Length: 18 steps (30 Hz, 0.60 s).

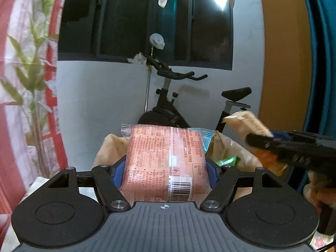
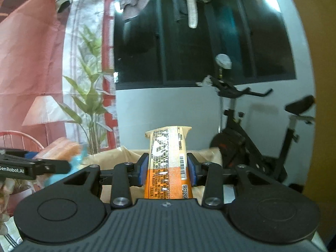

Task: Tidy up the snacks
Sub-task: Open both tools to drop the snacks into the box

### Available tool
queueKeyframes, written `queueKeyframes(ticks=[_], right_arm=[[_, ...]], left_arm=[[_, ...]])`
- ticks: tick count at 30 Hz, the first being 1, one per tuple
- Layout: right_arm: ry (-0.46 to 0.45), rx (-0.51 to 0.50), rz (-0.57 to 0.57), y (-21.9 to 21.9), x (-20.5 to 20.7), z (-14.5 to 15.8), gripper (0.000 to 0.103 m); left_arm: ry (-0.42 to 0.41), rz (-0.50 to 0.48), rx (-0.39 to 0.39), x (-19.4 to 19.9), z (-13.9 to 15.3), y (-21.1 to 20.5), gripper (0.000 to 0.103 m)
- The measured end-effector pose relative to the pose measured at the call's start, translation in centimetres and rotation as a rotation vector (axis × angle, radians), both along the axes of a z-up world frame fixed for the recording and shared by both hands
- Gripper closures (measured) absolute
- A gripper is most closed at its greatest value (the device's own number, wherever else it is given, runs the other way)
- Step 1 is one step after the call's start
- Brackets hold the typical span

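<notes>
The left tongs (image 1: 166, 168) are closed on a pink snack packet (image 1: 166, 157), their blue pads (image 1: 117, 173) pressing its two long sides about midway along, with the barcode end toward the camera and the clear sealed edge pointing away. The right tongs (image 2: 168, 169) grip a narrower orange-and-cream snack bar (image 2: 168, 163) the same way, pads against its long edges at about the line where the orange half meets the cream half, the crimped end sticking out ahead.

Both snacks are held up in the air, just above the rim of a brown paper bag (image 2: 117, 153) that opens below and beyond them. In the left view the right tongs and their bar show at the right edge, so the two hands are near each other, side by side. No worktop is in sight under either one.

Both look light and wrapped in thin, glossy film, so they are likely slippery and will crumple or crush under a hard squeeze. The pink packet seems soft and puffy; a hold across its full middle suits it better than one on the flimsy seal. The bar looks stiffer and should bear a side grip well.

Beyond stand an exercise bike (image 1: 168, 105), a dark window (image 1: 147, 21) and a potted plant (image 2: 90, 96).
</notes>
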State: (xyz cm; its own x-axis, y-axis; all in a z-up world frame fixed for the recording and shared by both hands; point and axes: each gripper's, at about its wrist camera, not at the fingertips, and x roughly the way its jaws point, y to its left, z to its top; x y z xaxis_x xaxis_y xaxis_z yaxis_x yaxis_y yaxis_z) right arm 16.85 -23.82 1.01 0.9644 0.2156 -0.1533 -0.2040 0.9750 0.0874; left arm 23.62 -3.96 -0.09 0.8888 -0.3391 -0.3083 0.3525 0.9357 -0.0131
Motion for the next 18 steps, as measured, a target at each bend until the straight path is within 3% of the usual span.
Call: queueKeyframes(ticks=[5,12,16,18], right_arm=[[0.068,-0.106,-0.003,0.8,5.7,-0.1,0.063],[0.188,-0.066,-0.037,-0.3,10.8,-2.4,0.063],[0.224,-0.027,-0.036,-1.0,11.5,-2.9,0.060],[0.227,-0.019,-0.031,-1.2,11.3,-2.9,0.054]], left_arm=[[0.057,0.022,-0.010,5.8,-0.5,-1.6,0.029],[0.110,0.048,-0.021,10.6,-2.6,-2.7,0.028],[0.118,0.049,-0.044,11.1,-3.3,-2.2,0.015],[0.105,0.042,-0.054,10.5,-3.1,-1.7,0.015]])
